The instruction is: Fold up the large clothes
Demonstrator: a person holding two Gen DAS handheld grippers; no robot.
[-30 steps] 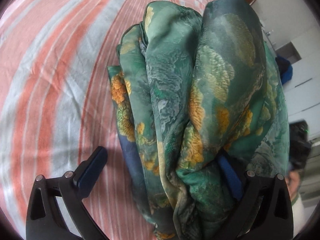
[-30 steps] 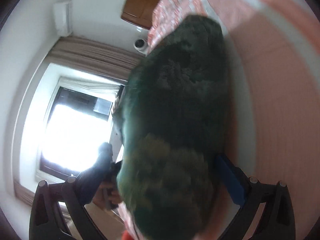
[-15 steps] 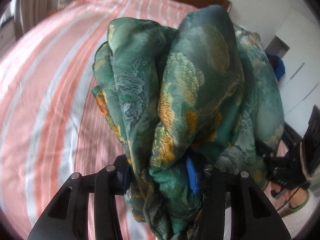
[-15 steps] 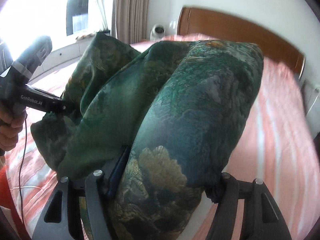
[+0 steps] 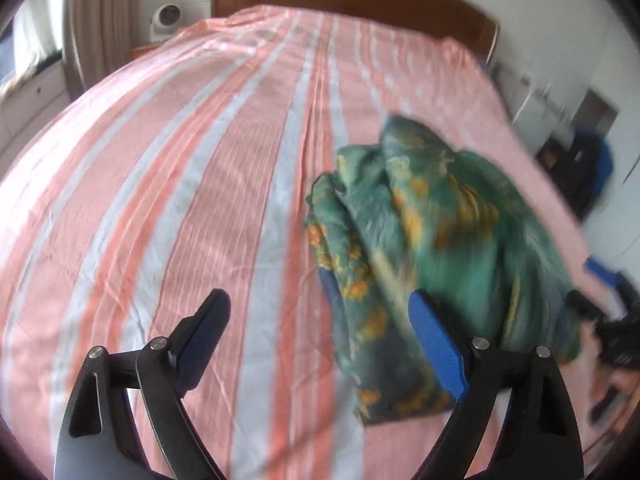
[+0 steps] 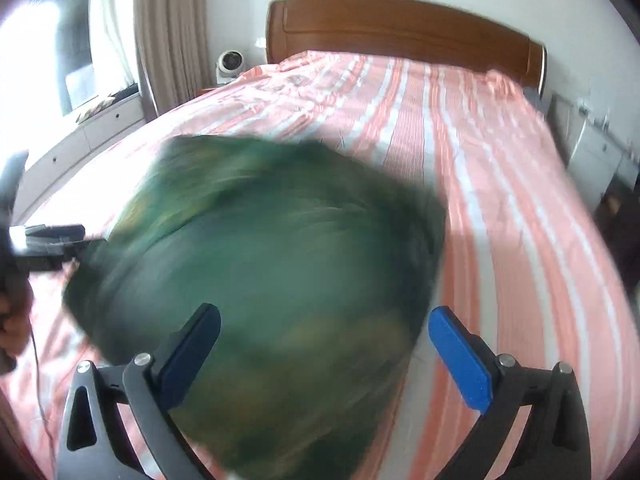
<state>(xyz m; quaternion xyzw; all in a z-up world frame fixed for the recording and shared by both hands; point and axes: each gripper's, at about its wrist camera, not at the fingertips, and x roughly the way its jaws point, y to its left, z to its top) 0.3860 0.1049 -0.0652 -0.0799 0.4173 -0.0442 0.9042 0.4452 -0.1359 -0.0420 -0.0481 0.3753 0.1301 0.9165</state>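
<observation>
A folded green garment with orange-yellow floral print (image 5: pixel 436 248) lies as a bundle on the striped bed, right of centre in the left wrist view. My left gripper (image 5: pixel 320 304) is open and empty, its right finger just in front of the bundle's near edge. In the right wrist view the same garment (image 6: pixel 280 264) is motion-blurred and fills the middle. My right gripper (image 6: pixel 324 320) is open with the bundle in front of and between its fingers, not clamped. The left gripper's body (image 6: pixel 44 240) shows at the far left.
The bed (image 5: pixel 180 184) has a pink, orange and white striped sheet and a wooden headboard (image 6: pixel 400 28). A small white fan (image 6: pixel 230 62) stands by the curtain and window. White drawers (image 6: pixel 596 152) and dark bags (image 5: pixel 580 168) are to the right.
Both grippers were shut on the lifted garment half a second ago. Both have opened and the bundle has dropped onto the bed, and the views have pulled back from it.
</observation>
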